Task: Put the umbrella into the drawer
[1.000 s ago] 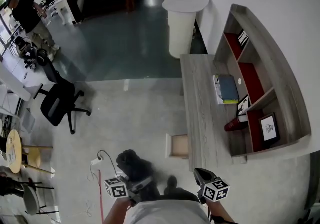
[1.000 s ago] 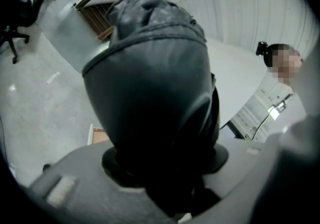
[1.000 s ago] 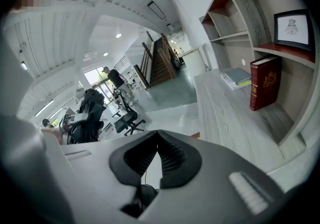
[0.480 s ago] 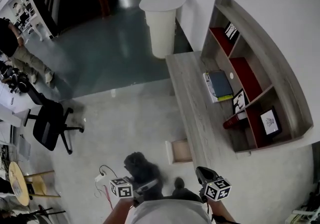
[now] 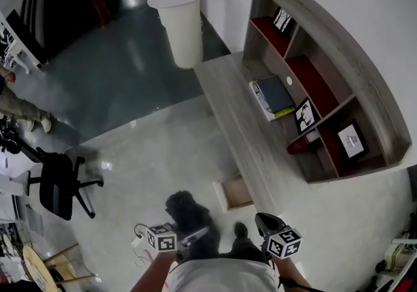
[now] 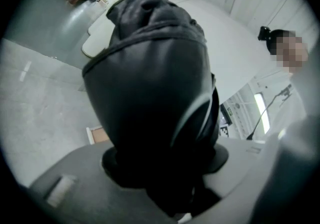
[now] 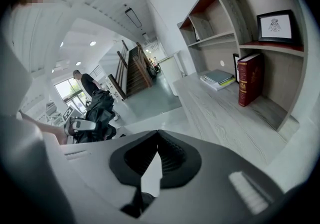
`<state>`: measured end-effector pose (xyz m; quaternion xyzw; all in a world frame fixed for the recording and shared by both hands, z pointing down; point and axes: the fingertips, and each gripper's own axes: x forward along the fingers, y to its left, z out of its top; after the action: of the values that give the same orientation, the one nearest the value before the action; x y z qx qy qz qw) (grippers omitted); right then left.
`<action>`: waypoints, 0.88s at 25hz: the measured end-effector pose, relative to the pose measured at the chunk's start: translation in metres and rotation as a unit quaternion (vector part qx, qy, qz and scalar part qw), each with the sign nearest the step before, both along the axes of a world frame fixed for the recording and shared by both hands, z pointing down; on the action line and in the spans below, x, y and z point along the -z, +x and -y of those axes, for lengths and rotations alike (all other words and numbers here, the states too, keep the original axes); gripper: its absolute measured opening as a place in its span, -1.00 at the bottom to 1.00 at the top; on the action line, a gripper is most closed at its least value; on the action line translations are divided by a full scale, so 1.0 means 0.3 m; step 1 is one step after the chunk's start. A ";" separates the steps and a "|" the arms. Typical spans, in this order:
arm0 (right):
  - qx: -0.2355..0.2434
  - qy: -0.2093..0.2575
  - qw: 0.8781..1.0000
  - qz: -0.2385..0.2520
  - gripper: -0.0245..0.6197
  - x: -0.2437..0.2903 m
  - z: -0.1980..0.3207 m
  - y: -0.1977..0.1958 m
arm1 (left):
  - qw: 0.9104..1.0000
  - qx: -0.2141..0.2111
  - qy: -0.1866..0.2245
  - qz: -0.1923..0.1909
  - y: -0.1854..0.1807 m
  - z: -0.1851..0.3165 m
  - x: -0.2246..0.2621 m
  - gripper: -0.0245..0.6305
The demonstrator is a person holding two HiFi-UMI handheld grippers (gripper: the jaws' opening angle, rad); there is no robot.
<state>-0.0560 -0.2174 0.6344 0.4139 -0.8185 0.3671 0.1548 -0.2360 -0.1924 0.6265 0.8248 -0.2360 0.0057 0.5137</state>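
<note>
The left hand-held gripper [image 5: 197, 236] was clamped on the folded black umbrella [image 6: 150, 78], whose bundled fabric filled that gripper's view and stuck out past the jaws. In the head view the umbrella hung over the floor [image 5: 150, 147], near the open drawer [image 5: 236, 193] and to its left, not in it. The right hand-held gripper [image 7: 158, 140] had its jaws together with nothing between them, just off the worktop [image 5: 238, 105] edge. The drawer stuck out from under the worktop. A red book [image 7: 248, 79] stood upright further along.
</note>
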 end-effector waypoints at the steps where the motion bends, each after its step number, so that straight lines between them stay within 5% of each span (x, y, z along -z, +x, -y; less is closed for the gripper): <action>1: -0.005 -0.002 1.000 -0.002 -0.90 -0.006 0.001 0.001 | 1.000 -0.005 -0.004 -0.003 0.001 0.011 -0.013 -0.20; 22: -0.058 -0.047 0.997 -0.033 -0.90 -0.203 -0.054 0.079 | 0.992 -0.114 -0.049 0.034 0.158 0.075 -0.434 -0.20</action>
<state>-0.0322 -0.2013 0.6952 0.4650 -0.7693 0.3998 0.1793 -0.1887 -0.2147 0.7565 0.8196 -0.1573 0.1043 0.5410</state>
